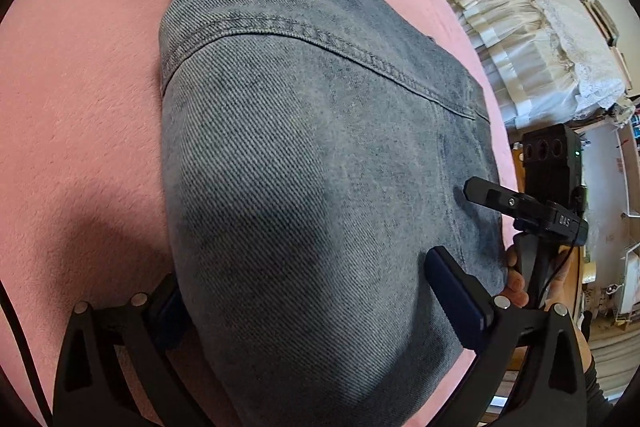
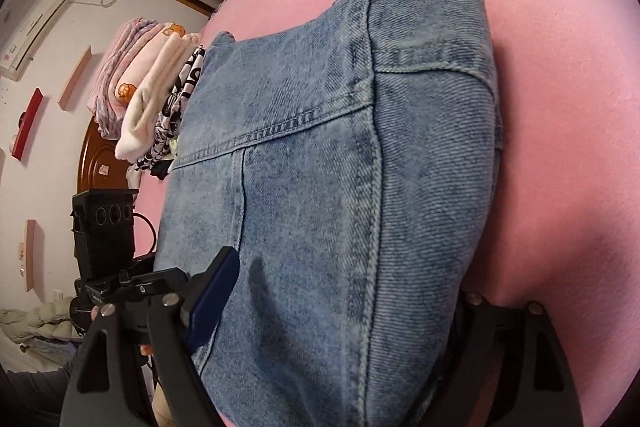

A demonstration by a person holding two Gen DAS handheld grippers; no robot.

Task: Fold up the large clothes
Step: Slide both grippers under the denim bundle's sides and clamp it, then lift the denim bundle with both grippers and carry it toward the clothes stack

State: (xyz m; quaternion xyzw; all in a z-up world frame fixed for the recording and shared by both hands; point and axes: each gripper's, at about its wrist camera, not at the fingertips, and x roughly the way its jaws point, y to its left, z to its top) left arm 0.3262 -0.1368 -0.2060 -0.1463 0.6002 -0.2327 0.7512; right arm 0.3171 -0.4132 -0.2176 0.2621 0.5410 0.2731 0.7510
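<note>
Folded blue jeans (image 1: 312,131) lie on the pink bed sheet (image 1: 80,99). My left gripper (image 1: 304,275) straddles the near end of the bundle with its jaws wide. One pad sits at the denim's left edge and the other rests over its right part, neither squeezing. In the right wrist view the same jeans (image 2: 340,155) fill the middle. My right gripper (image 2: 344,279) is open around the near fold, its right finger partly hidden behind the denim. One finger (image 1: 496,197) of the right gripper shows at the jeans' right edge.
A stack of folded blankets and clothes (image 2: 148,87) lies at the head of the bed by a wooden headboard (image 2: 96,163). Pale curtains (image 1: 520,27) hang beyond the bed's far side. A person's hand (image 1: 516,287) holds the right gripper's handle.
</note>
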